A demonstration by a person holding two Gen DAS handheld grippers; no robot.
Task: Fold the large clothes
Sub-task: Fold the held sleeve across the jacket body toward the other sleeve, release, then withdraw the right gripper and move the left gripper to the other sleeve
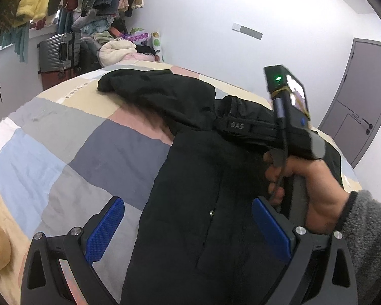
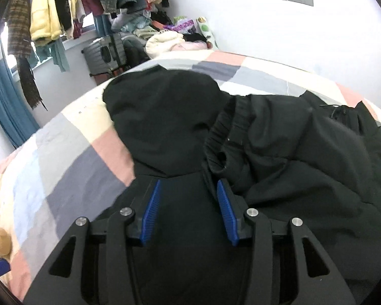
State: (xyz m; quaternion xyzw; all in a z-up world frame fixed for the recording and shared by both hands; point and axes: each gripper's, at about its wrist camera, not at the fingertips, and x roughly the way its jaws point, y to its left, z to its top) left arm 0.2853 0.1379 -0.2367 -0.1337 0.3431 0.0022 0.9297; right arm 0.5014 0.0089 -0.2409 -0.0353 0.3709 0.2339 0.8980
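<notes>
Your left tool (image 1: 188, 228) hangs with blue pads wide apart over the black coat (image 1: 190, 190) on the bed (image 1: 63, 139). At three o'clock, your right hand (image 1: 307, 188) grips the other tool.

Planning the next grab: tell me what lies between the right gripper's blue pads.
In the right wrist view, the right gripper stands open, with only the black jacket fabric showing between its pads.

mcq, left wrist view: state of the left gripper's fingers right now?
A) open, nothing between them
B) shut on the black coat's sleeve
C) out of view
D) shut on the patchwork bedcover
A: the left gripper has its blue-padded fingers spread wide apart above the black coat lying on the patchwork bedcover, and no fabric is pinched between them.
</notes>
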